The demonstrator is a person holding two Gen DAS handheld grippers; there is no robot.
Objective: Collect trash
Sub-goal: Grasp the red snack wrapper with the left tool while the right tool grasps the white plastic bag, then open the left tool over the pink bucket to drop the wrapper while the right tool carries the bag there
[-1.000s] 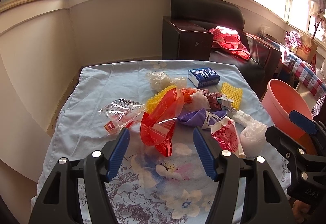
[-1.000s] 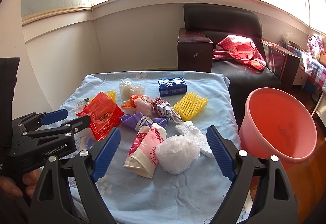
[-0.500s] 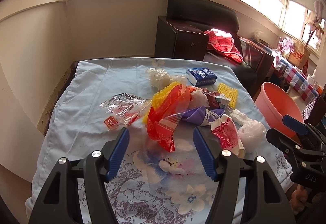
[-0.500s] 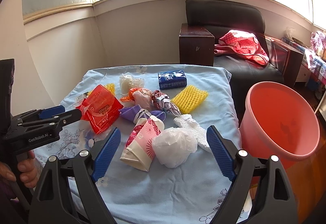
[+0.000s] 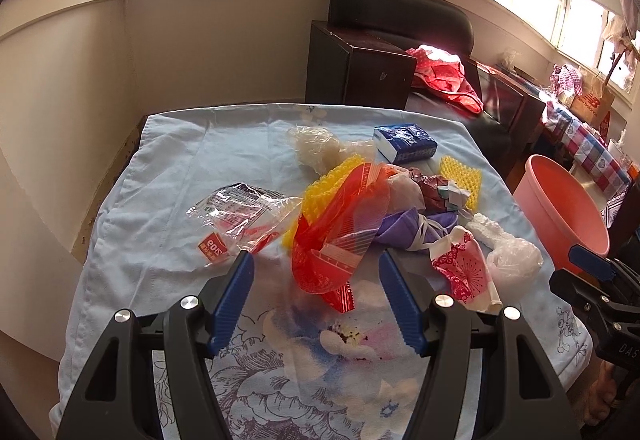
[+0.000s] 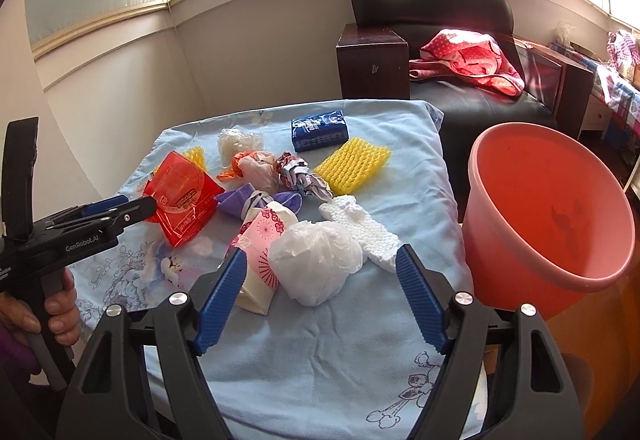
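Note:
Trash lies in a heap on a table with a light blue cloth (image 5: pixel 168 168). My left gripper (image 5: pixel 316 264) is open, its jaws on either side of the near end of a red plastic wrapper (image 5: pixel 340 232). A clear wrapper (image 5: pixel 240 212) lies to its left. My right gripper (image 6: pixel 320 260) is open, its jaws flanking a crumpled white plastic bag (image 6: pixel 316 260). A pink-and-white patterned pouch (image 6: pixel 260 248) lies beside the bag, white foam (image 6: pixel 360 224) behind it. A pink bucket (image 6: pixel 548 216) stands to the right of the table.
Further back lie a purple wrapper (image 6: pixel 256 200), yellow foam nets (image 6: pixel 352 164), a blue tissue pack (image 6: pixel 320 136) and a clear bag (image 5: pixel 316 148). A dark armchair (image 6: pixel 432 20) with a red cloth (image 6: pixel 468 56) stands behind the table.
Both grippers have moved forward toward the heap. The left now brackets the red wrapper, the right the white bag. Both stay open.

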